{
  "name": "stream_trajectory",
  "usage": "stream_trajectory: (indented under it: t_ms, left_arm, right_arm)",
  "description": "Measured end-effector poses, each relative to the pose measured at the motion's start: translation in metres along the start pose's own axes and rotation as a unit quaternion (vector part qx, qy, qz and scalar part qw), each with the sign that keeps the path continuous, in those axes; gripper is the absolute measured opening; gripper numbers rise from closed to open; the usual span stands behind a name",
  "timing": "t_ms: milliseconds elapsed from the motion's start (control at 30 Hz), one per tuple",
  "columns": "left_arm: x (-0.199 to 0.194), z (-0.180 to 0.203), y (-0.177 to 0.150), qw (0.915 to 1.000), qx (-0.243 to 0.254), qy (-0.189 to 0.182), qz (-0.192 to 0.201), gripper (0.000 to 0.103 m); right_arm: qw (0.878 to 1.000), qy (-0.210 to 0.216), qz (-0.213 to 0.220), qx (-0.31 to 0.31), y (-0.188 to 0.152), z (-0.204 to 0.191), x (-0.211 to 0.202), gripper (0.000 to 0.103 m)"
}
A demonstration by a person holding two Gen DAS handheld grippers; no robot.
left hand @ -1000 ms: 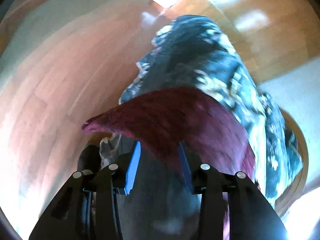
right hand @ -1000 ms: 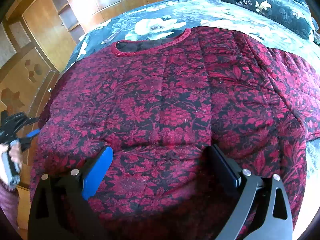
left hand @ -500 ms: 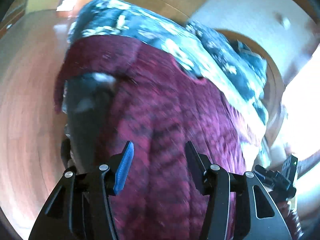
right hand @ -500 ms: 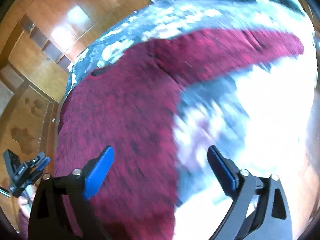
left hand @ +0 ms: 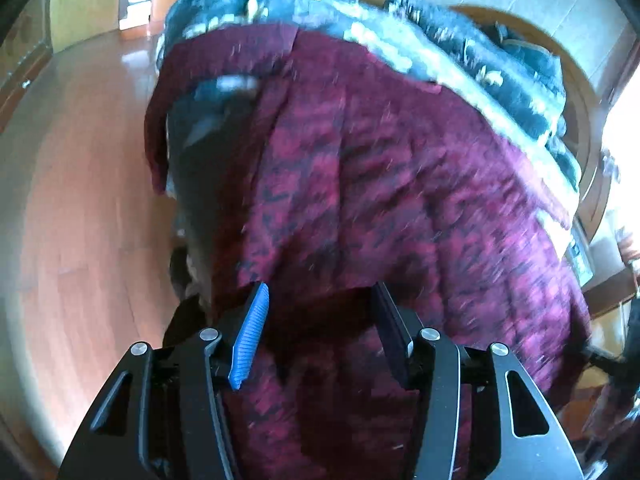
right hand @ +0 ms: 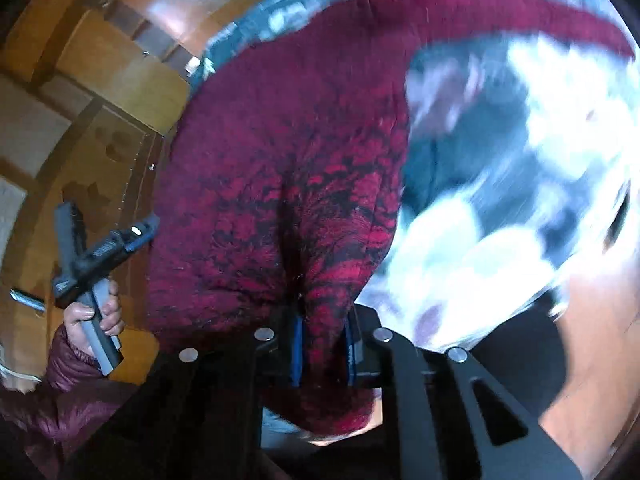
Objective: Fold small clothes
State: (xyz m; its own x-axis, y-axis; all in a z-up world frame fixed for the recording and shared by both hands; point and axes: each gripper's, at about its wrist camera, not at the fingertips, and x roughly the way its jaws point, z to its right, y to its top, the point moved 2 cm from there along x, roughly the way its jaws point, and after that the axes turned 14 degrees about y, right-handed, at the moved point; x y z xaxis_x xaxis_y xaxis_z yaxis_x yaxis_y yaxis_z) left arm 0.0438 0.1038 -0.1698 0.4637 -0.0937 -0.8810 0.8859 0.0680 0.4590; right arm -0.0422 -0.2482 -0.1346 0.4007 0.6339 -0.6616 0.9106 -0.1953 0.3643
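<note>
A red and black floral quilted garment lies on a bed with a dark blue floral cover. My left gripper is open, its fingers over the garment's near edge, one at each side of a fold. My right gripper is shut on a bunched edge of the same garment. The left gripper also shows in the right wrist view, held in a hand at the garment's left side. Both views are blurred.
Wooden floor lies to the left of the bed. Wooden cabinets stand beyond the bed. A curved wooden headboard is at the far end. The pale part of the bed cover lies right of the garment.
My right gripper has closed on the garment's edge; it was open before. Both grippers have swung over the garment, the left one from the bed's side onto its near edge.
</note>
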Motion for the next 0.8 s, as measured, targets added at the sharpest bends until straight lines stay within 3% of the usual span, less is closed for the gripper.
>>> stream_trajectory:
  t_ms: [100,167,267,333,400,467,600,700,800]
  left_arm:
    - [0.001,-0.001,-0.002,1.0000,-0.007,0.005,0.003,0.052]
    - [-0.002,0.000,0.001,0.9999,-0.004,0.015,0.001,0.052]
    - [-0.013,0.006,0.009,0.9993,0.010,0.031,0.020,0.052]
    - [-0.022,0.015,0.017,0.9988,0.019,0.024,0.038,0.052]
    - [-0.029,0.028,0.023,0.9977,0.035,0.013,0.057,0.062]
    - [-0.030,0.046,0.027,0.9959,0.056,0.008,0.070,0.068]
    - [-0.018,0.081,0.034,0.9935,0.098,0.000,0.058,0.068]
    - [-0.007,0.097,0.036,0.9915,0.120,0.005,0.050,0.071]
    - [0.001,0.101,0.037,0.9916,0.122,0.009,0.043,0.077]
  right_arm:
    - [0.998,-0.030,-0.043,0.015,-0.014,0.019,0.028,0.014]
    - [0.998,-0.033,-0.048,0.020,-0.016,0.022,0.042,0.014]
    - [0.998,-0.002,-0.050,0.032,-0.005,0.024,0.035,0.028]
    - [0.999,0.012,-0.025,0.038,0.005,0.033,0.014,0.046]
    - [0.997,0.032,0.031,0.061,0.024,0.045,-0.016,0.053]
    - [0.990,0.040,0.096,0.099,0.051,0.068,-0.045,0.054]
    - [0.958,0.029,0.212,0.192,0.099,0.135,-0.079,0.054]
    - [0.917,0.027,0.283,0.281,0.128,0.193,-0.095,0.053]
    - [0.884,0.008,0.330,0.330,0.151,0.232,-0.104,0.053]
